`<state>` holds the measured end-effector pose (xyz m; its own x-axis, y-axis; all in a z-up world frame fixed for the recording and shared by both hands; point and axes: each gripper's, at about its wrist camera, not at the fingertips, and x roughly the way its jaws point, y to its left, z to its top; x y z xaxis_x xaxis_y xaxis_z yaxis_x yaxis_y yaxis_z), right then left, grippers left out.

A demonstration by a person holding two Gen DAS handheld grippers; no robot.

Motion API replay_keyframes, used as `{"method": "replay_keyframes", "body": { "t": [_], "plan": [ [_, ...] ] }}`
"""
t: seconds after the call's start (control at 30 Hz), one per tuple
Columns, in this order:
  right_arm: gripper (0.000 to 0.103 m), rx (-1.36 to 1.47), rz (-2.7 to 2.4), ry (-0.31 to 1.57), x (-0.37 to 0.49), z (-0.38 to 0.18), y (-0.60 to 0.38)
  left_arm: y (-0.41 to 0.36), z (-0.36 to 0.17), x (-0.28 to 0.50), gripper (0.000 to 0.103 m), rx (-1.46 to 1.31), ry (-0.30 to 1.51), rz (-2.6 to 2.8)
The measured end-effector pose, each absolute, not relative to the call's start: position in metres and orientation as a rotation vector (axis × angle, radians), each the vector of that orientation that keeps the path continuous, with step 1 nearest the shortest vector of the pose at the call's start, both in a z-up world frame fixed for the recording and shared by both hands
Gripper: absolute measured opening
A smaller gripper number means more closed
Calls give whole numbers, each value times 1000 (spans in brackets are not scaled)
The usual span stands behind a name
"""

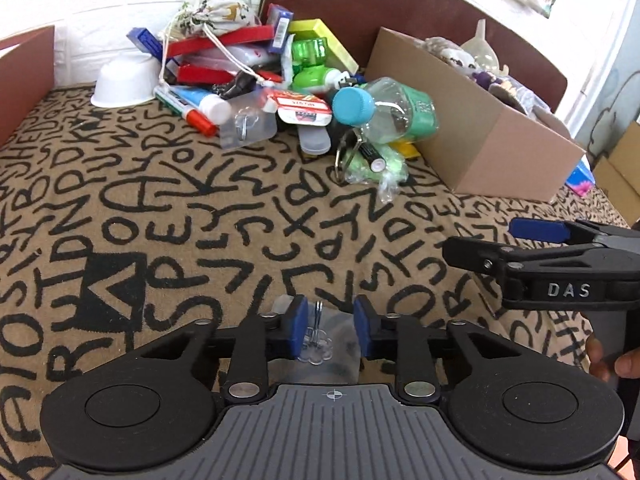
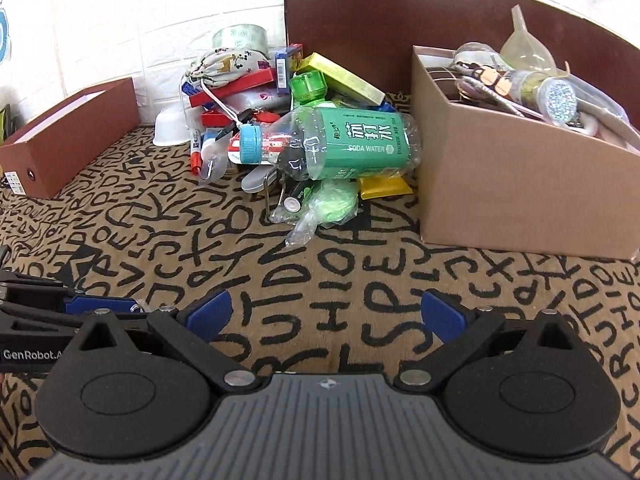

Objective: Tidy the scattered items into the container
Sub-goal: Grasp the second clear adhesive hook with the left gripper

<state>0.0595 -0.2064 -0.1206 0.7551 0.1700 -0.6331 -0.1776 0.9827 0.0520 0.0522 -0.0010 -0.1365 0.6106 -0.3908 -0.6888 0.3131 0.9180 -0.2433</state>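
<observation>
A pile of scattered items lies at the back of the lettered cloth: a soda water bottle (image 2: 340, 142) with a blue cap, a white bowl (image 1: 122, 84), a drawstring pouch (image 1: 212, 14), red and blue boxes, a marker, a battery (image 2: 296, 198). The cardboard box (image 2: 516, 184) on the right holds several items. My left gripper (image 1: 330, 326) is shut on a clear plastic hook packet (image 1: 318, 344), low over the cloth near me. My right gripper (image 2: 324, 312) is open and empty, above the cloth in front of the pile; it shows at the right of the left wrist view (image 1: 480, 240).
A brown box lid (image 2: 68, 140) stands at the left by the white brick wall. A brown headboard (image 2: 400, 12) rises behind the pile and the cardboard box. The lettered cloth (image 2: 320, 264) lies between my grippers and the pile.
</observation>
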Motion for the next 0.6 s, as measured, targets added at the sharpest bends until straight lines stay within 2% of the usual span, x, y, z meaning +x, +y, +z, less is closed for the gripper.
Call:
{"method": "replay_keyframes", "body": {
  "t": [0.03, 0.1, 0.2, 0.4, 0.6],
  "plan": [
    [97, -11, 192, 691, 63, -122, -205, 0, -137, 53, 28, -101, 819, -403],
    [93, -3, 201, 696, 69, -124, -204, 1, -138, 55, 10, -97, 822, -394],
    [83, 8, 213, 709, 79, -128, -202, 5, -140, 58, 0, -110, 830, -377],
    [65, 12, 225, 734, 95, -139, -197, 4, -141, 61, 0, -103, 821, -364],
    [61, -5, 223, 717, 110, -143, -195, 3, -142, 68, 0, -100, 808, -346]
  ]
}}
